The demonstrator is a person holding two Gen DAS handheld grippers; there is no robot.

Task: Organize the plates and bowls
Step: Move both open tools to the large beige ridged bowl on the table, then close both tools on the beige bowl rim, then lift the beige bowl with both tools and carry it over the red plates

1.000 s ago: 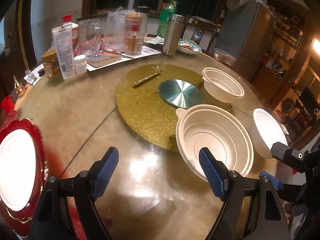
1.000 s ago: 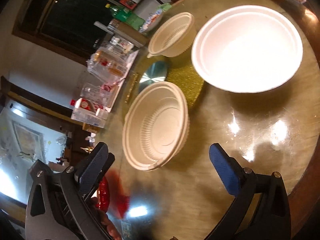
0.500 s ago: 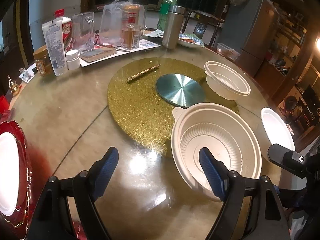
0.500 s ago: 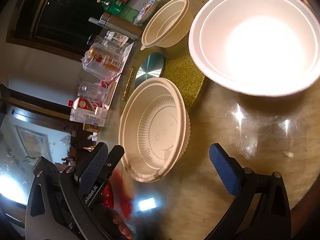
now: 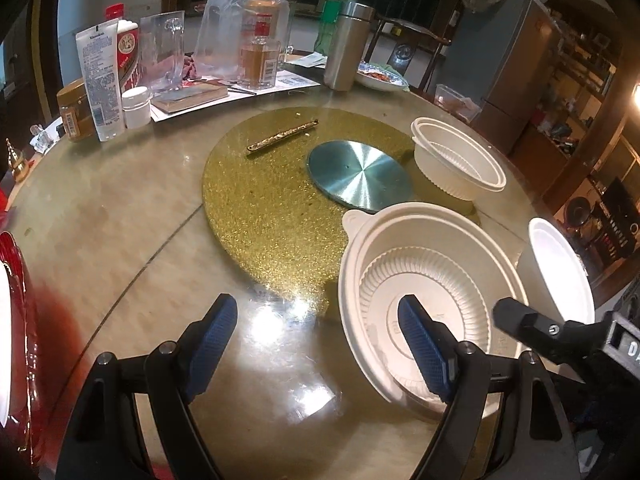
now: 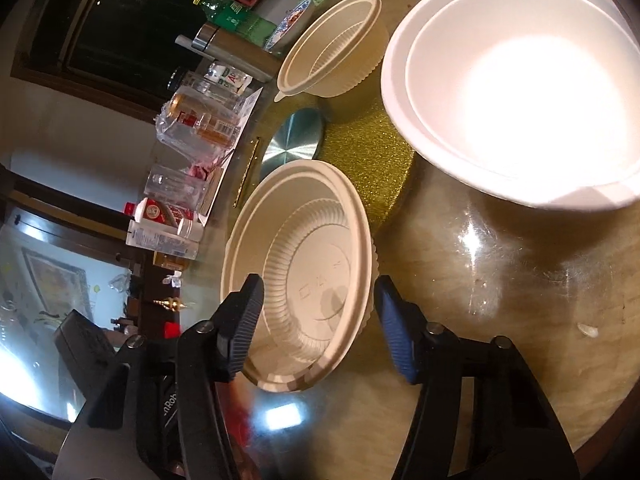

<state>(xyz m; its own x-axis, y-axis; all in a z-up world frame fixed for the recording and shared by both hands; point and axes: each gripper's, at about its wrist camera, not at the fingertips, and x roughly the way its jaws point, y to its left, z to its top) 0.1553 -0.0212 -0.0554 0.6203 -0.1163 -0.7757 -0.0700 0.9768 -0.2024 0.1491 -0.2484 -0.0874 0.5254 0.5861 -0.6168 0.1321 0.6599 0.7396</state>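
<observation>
A wide ribbed cream bowl (image 5: 432,272) (image 6: 304,264) sits on the glass table, partly on the gold mat. My left gripper (image 5: 316,332) is open at the bowl's left rim, with its right finger over the inside and its left finger above bare table. From the other side, my right gripper (image 6: 316,316) has its jaws closing around the bowl's near right wall, one pad inside and one just outside. The pads do not press on it. One of its fingers (image 5: 516,316) shows in the left wrist view. A smaller ribbed bowl (image 5: 456,168) (image 6: 332,40) and a smooth white bowl (image 5: 560,272) (image 6: 512,92) stand close by.
A red charger plate (image 5: 16,320) holding a white plate lies at the left table edge. The gold mat (image 5: 272,208) carries a metal disc (image 5: 360,176) and a gold stick (image 5: 280,136). Bottles, jars, a steel flask (image 5: 348,48) and a food dish crowd the far side.
Both grippers have come forward and lower onto the wide ribbed bowl. The right gripper's jaws have narrowed from wide apart. The red plate has slid toward the left edge of view.
</observation>
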